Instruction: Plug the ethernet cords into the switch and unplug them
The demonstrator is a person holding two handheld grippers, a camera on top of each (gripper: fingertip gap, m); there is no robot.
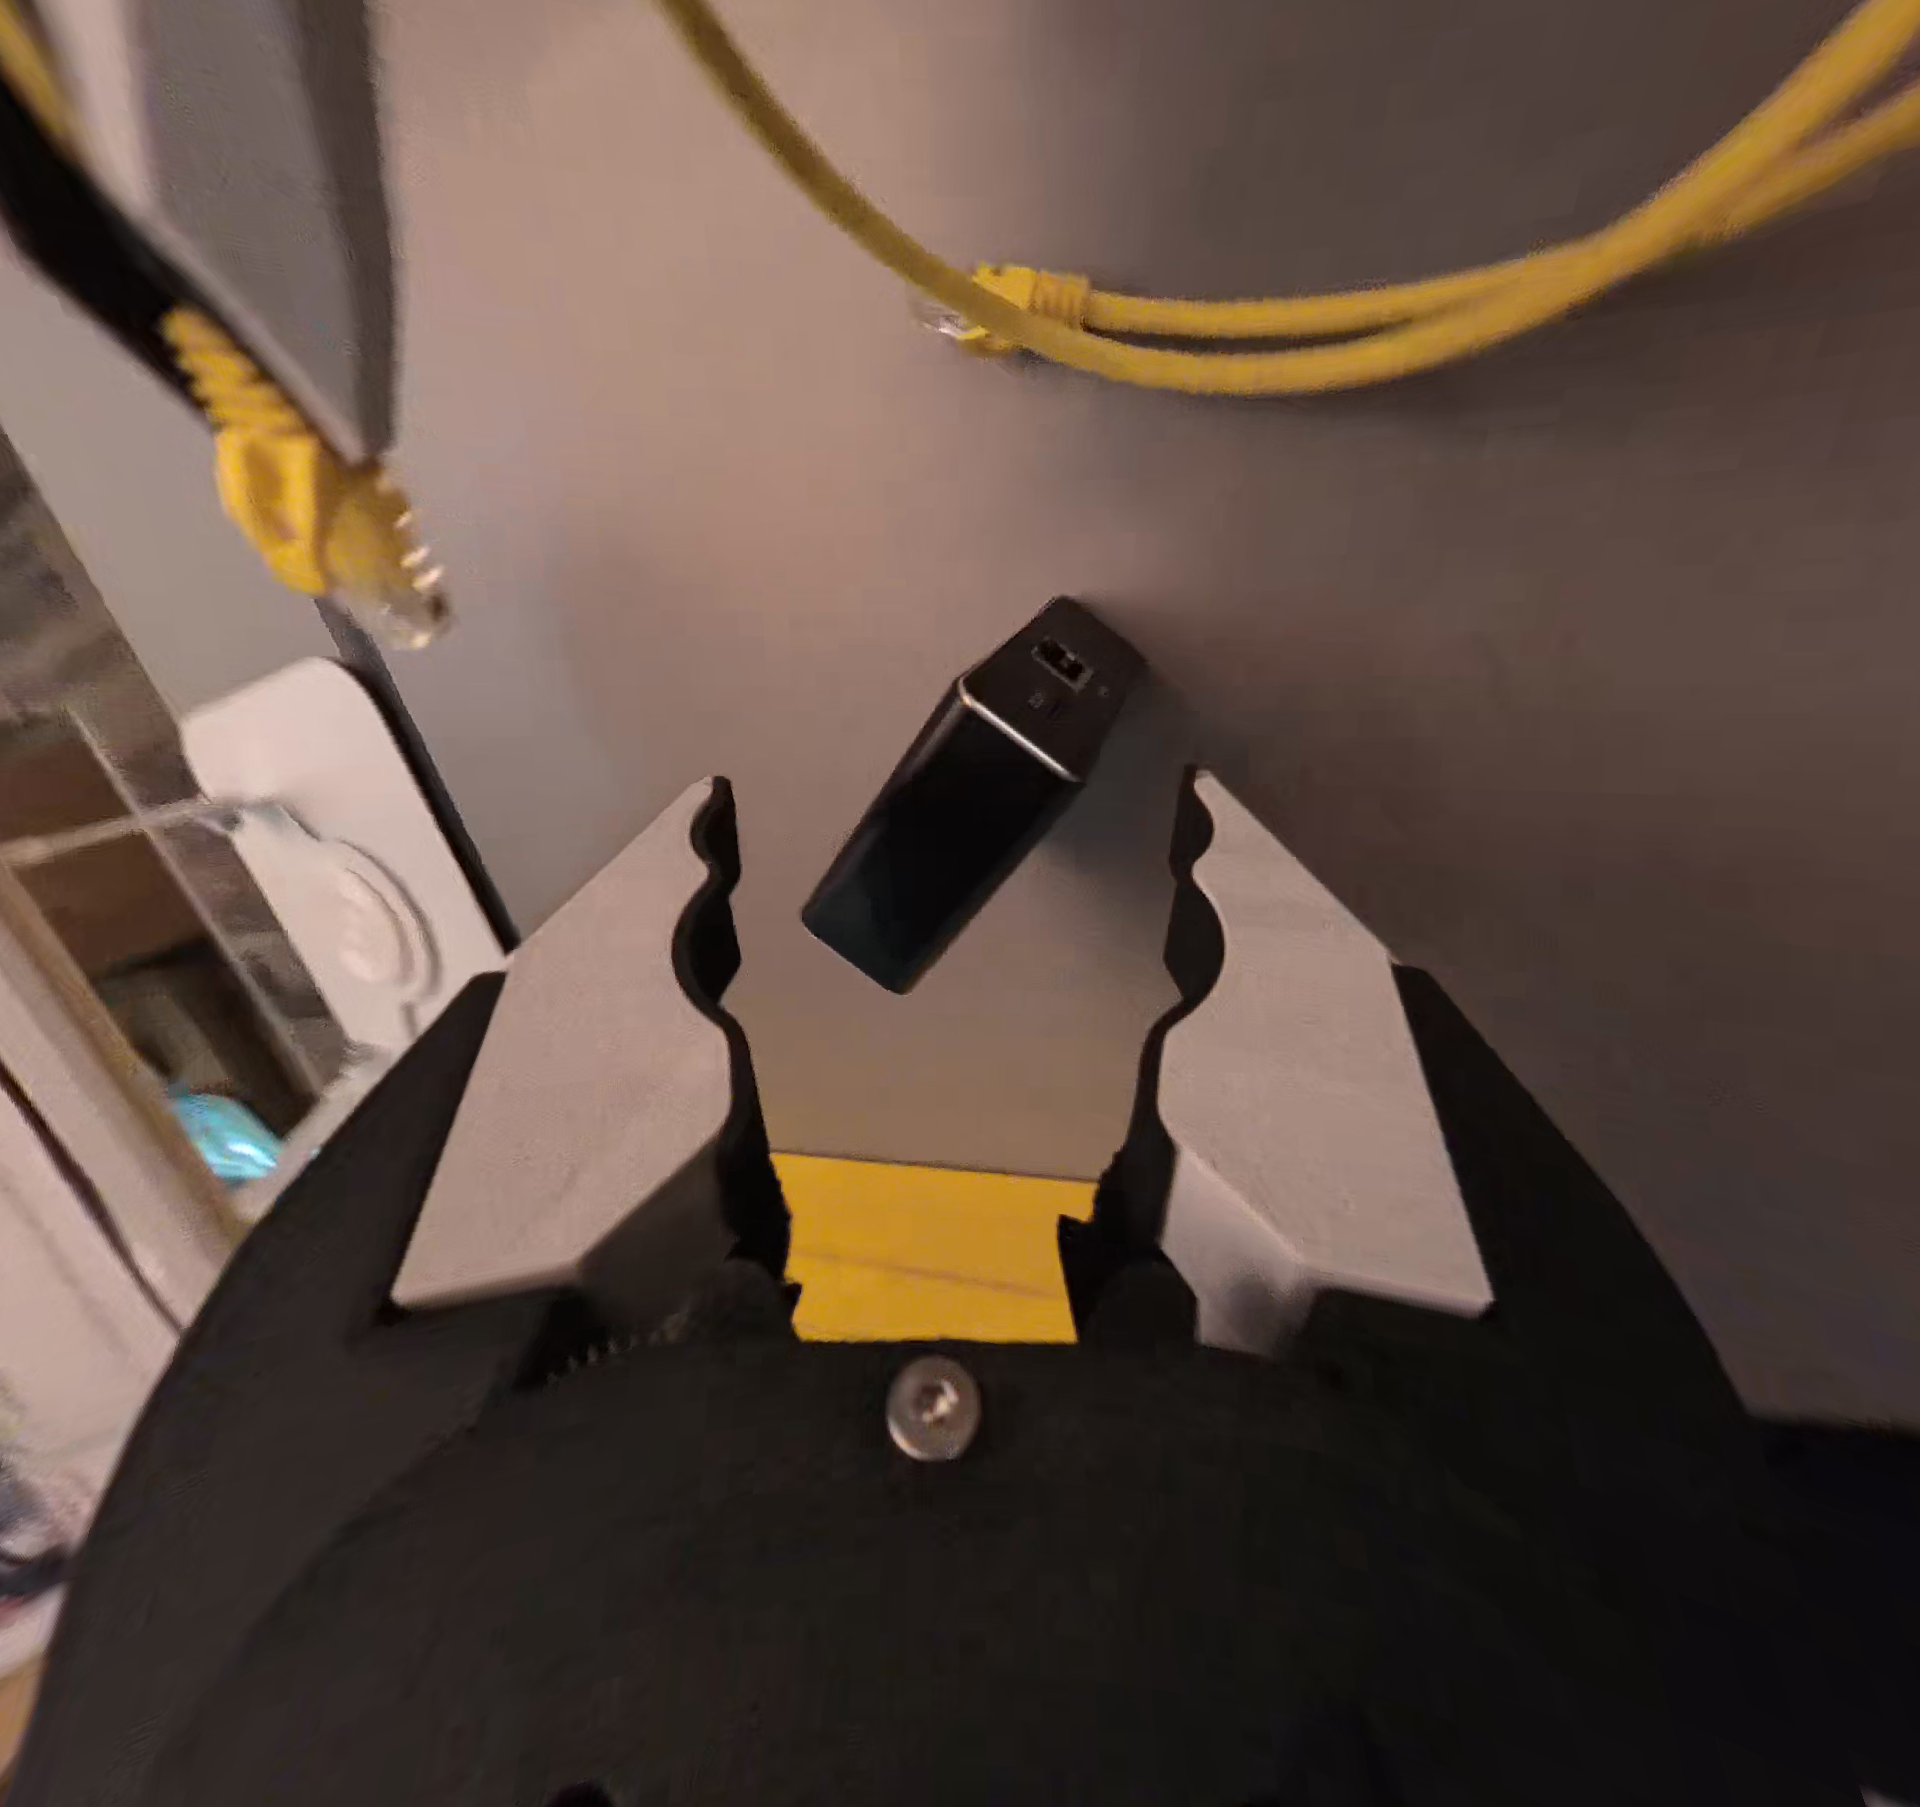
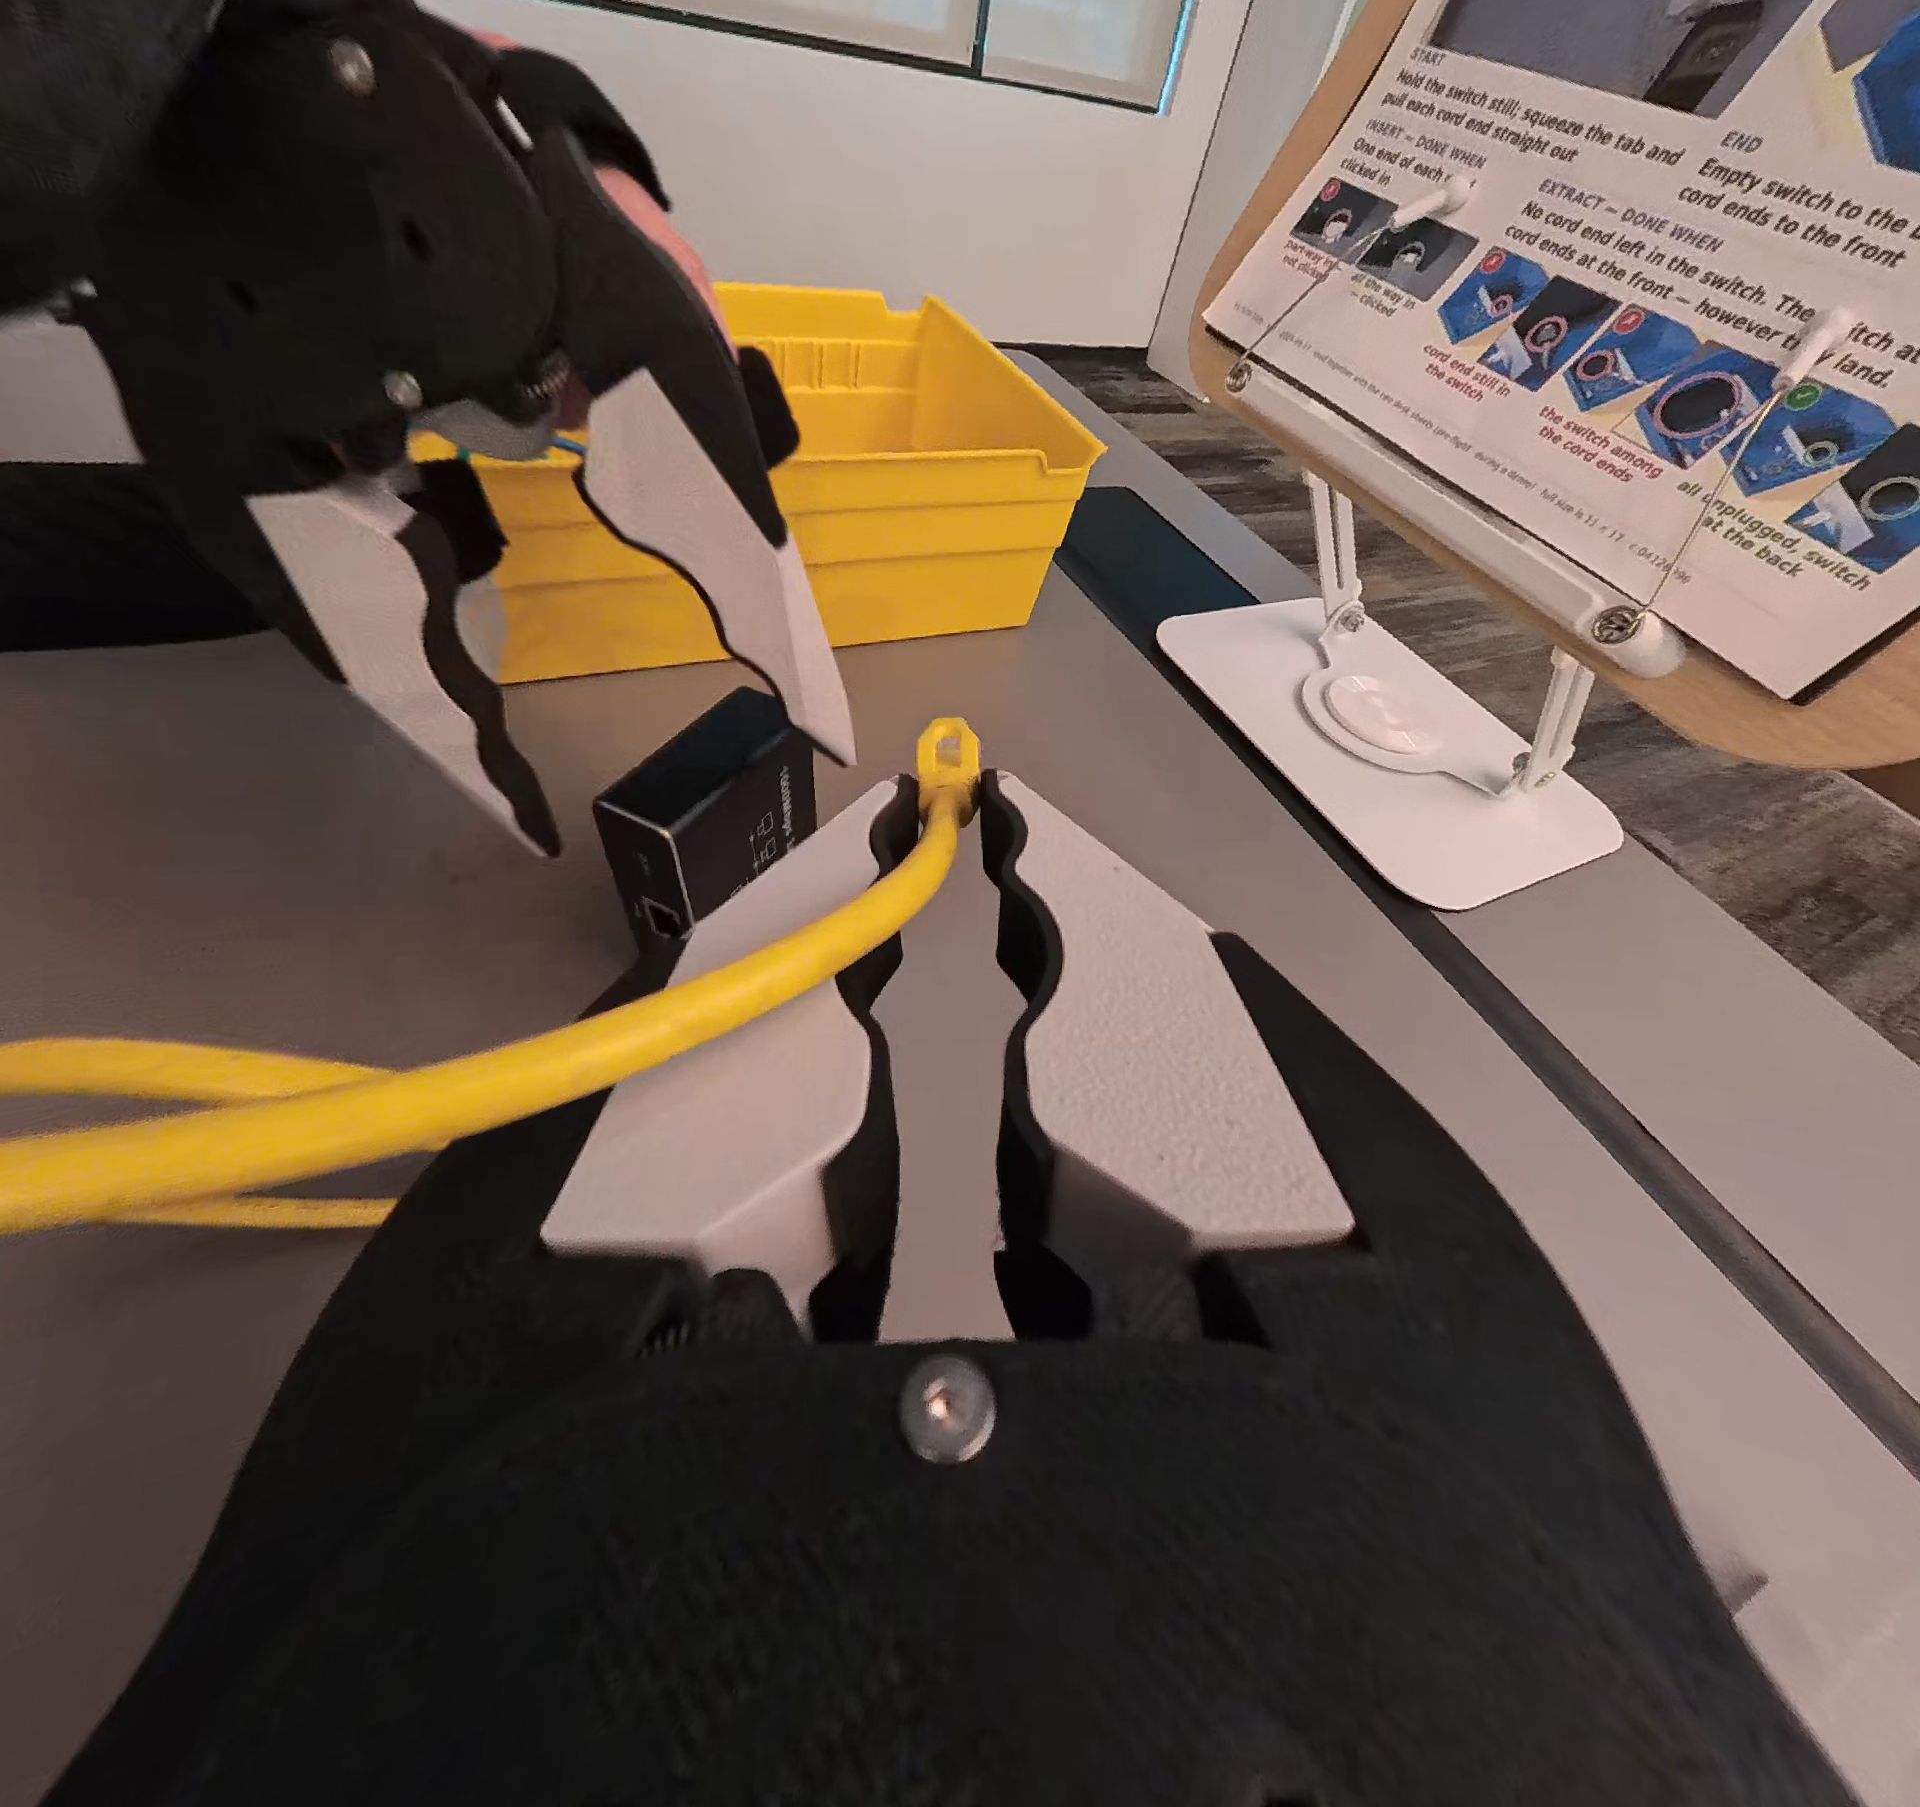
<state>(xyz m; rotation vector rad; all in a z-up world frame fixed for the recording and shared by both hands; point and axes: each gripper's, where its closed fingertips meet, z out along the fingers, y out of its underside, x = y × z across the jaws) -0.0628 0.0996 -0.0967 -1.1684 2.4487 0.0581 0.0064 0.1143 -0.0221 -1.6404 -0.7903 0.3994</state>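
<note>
A person held two black-and-grey tongs over a grey table [image 2: 1299, 947]. The left gripper [image 1: 961, 801] hung above the table with its jaws spread wide and nothing between them; from its own camera, the small black switch [image 1: 966, 801] lay flat on the table directly below the gap, one port visible on its end face. The right gripper [image 2: 951, 791] was pinched on a yellow ethernet cord [image 2: 665, 1019] just behind its plug [image 2: 948, 747], which poked out past the fingertips, close beside the switch [image 2: 717, 812] but not inserted. The cord trailed off to the left in a loose bundle of yellow loops. In the left wrist view, another yellow plug [image 1: 1003, 287] rested on the table beyond the switch, apart from it. A yellow plastic bin [image 2: 904, 469] stood at the back of the table behind the switch; its visible inside looked bare, though the left gripper [image 2: 675, 791] blocked part of it, so its contents could not be told for certain. To the right, a white stand [image 2: 1392, 801] held a printed instruction sheet [image 2: 1621, 230] on a wooden board.
</note>
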